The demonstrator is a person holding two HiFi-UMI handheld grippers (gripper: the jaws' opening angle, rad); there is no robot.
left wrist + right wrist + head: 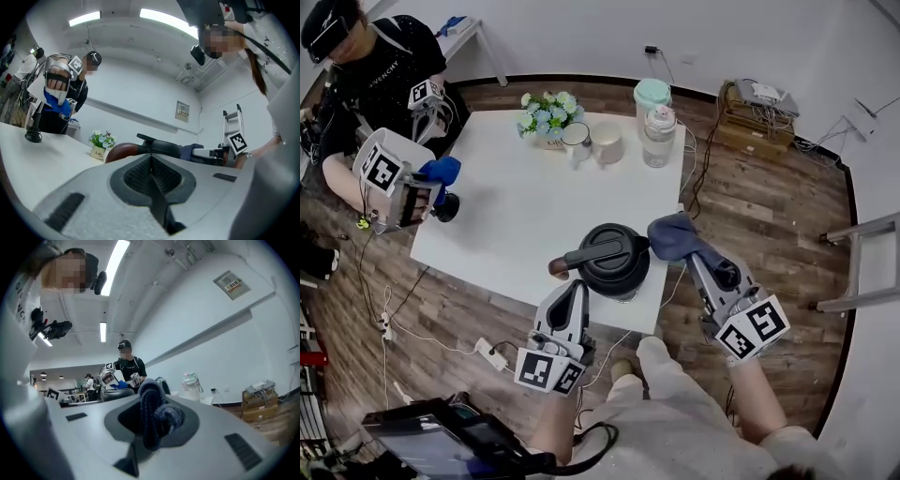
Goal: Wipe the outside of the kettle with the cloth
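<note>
A black round kettle with a brown-tipped handle (614,260) is seen standing near the front edge of a white rectangular table (516,216). A dark blue crumpled cloth (675,236) is clamped between the jaws of the right gripper (698,258) and is held against the kettle's right side. In the right gripper view the cloth (154,413) is bunched between the pads. The left gripper (575,289) is held just before the kettle's handle end, its jaws brought together with nothing between them, as shown in the left gripper view (151,164). A small pot of pale flowers (547,116) is placed at the table's far edge.
</note>
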